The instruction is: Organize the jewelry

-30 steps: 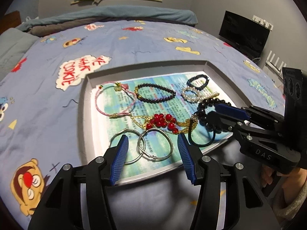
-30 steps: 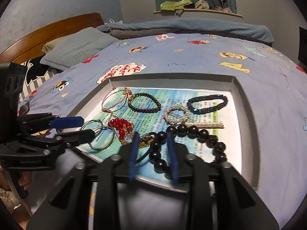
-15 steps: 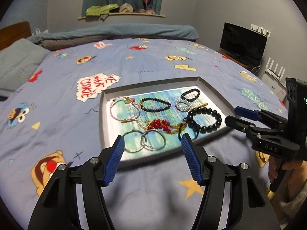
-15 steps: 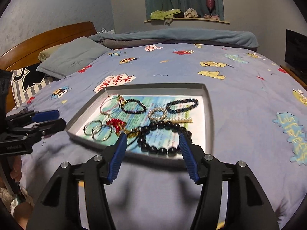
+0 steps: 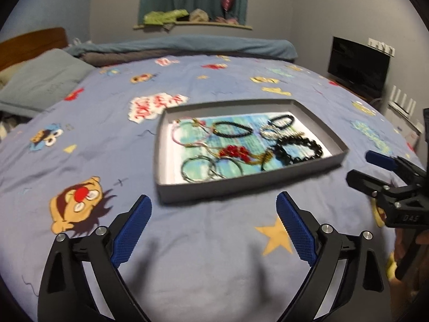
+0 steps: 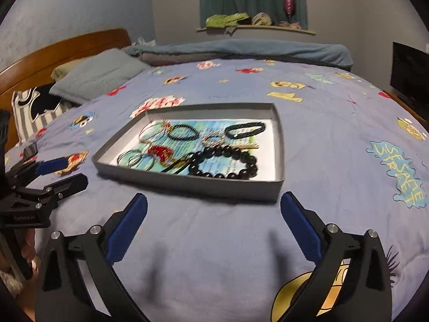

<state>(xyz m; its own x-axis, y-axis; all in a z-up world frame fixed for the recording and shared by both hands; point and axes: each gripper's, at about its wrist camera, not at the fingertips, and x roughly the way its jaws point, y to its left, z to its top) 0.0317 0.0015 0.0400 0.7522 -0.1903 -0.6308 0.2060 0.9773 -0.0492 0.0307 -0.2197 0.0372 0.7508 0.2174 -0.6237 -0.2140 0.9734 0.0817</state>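
A shallow grey tray (image 5: 249,185) (image 6: 187,181) lies on the bed and holds jewelry on a printed paper: a large black bead bracelet (image 5: 297,149) (image 6: 225,162), red beads on a gold chain (image 5: 236,153) (image 6: 159,151), silver hoops (image 5: 211,167) (image 6: 136,158), a pink cord bracelet (image 5: 185,134), small dark bead bracelets (image 5: 233,130) (image 6: 245,130) and a pearl piece (image 6: 213,139). My left gripper (image 5: 213,228) is open and empty, in front of the tray. My right gripper (image 6: 214,228) is open and empty, also in front of the tray; it shows at the right in the left wrist view (image 5: 375,169).
The blue cartoon-print bedspread (image 5: 107,147) surrounds the tray. Pillows (image 6: 99,75) and a wooden headboard (image 6: 53,51) lie at the far left. A folded blanket (image 5: 187,45) runs along the back. A dark screen (image 5: 358,64) stands at the right.
Both grippers have pulled back from the tray and opened wide. The right gripper was over the black bead bracelet, which lies in the tray now.
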